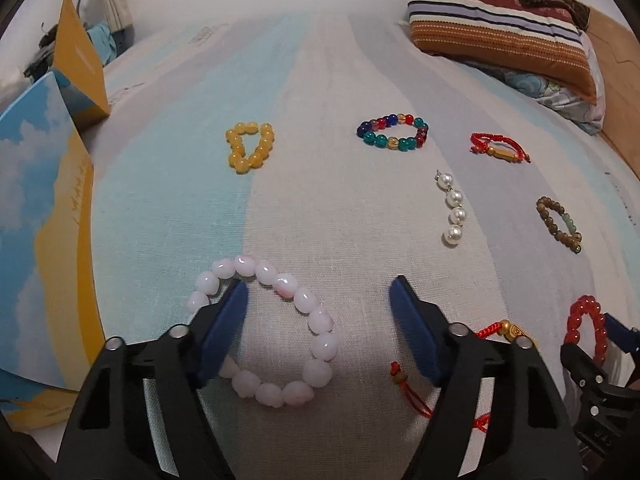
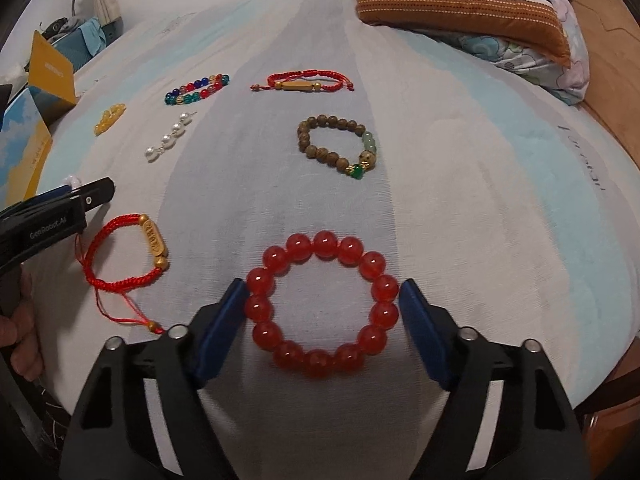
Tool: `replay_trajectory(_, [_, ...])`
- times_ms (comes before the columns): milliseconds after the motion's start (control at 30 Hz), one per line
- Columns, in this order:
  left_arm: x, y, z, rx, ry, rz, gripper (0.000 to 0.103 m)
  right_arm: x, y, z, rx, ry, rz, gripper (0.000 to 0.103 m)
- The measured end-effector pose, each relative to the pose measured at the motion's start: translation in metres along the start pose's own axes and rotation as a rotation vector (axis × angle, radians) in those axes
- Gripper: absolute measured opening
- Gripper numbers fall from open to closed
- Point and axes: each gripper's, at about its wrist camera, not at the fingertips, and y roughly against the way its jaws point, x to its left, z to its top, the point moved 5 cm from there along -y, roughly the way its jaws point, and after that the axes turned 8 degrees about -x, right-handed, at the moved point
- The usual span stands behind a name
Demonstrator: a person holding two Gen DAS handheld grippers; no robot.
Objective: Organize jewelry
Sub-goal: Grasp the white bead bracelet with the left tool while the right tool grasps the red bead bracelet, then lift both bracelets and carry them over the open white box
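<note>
My left gripper (image 1: pixel 318 304) is open over a pink bead bracelet (image 1: pixel 320 320) lying on the bed; its left finger sits inside the ring, the right finger outside it. My right gripper (image 2: pixel 322 300) is open with a red bead bracelet (image 2: pixel 322 304) lying between its fingers, both pads close to the beads. A red cord bracelet with a gold charm (image 2: pixel 152 240) lies between the two grippers. Farther off lie a yellow bead bracelet (image 1: pixel 250 146), a multicolour bead bracelet (image 1: pixel 392 132), a pearl string (image 1: pixel 454 210), a brown wooden bracelet (image 2: pixel 336 146) and a second red cord bracelet (image 2: pixel 304 82).
The bed has a pale striped sheet (image 1: pixel 320 208). An open yellow and sky-blue box (image 1: pixel 44 184) stands at the left edge. Striped pillows (image 1: pixel 496 12) are piled at the far right. The bed's wooden frame (image 2: pixel 604 80) runs along the right side.
</note>
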Motion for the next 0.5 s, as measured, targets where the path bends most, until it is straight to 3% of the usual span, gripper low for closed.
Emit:
replay_trajectory(133, [0.001, 0.002, 0.0, 0.007, 0.003, -0.003, 0.048, 0.005, 0.002, -0.002, -0.003, 0.004, 0.022, 0.047])
replay_trajectory(200, [0.001, 0.004, 0.0, 0.014, 0.002, -0.002, 0.029, 0.007, 0.003, -0.002, 0.002, 0.002, 0.034, 0.039])
replay_trajectory(233, [0.0, 0.005, 0.0, 0.017, 0.0, -0.009, 0.024, 0.009, 0.004, -0.001, 0.0, 0.007, 0.04, 0.031])
replay_trajectory(300, [0.0, 0.007, -0.001, 0.025, -0.007, -0.017, 0.01, 0.009, 0.005, 0.0, -0.001, 0.005, 0.045, 0.026])
replay_trajectory(467, [-0.001, 0.013, 0.0, 0.028, -0.007, -0.048, 0.01, 0.006, 0.011, 0.002, -0.007, -0.01, 0.062, 0.023])
replay_trajectory(500, [-0.001, 0.014, 0.0, 0.027, -0.006, -0.054, 0.01, 0.005, 0.013, 0.003, -0.01, -0.01, 0.065, 0.014])
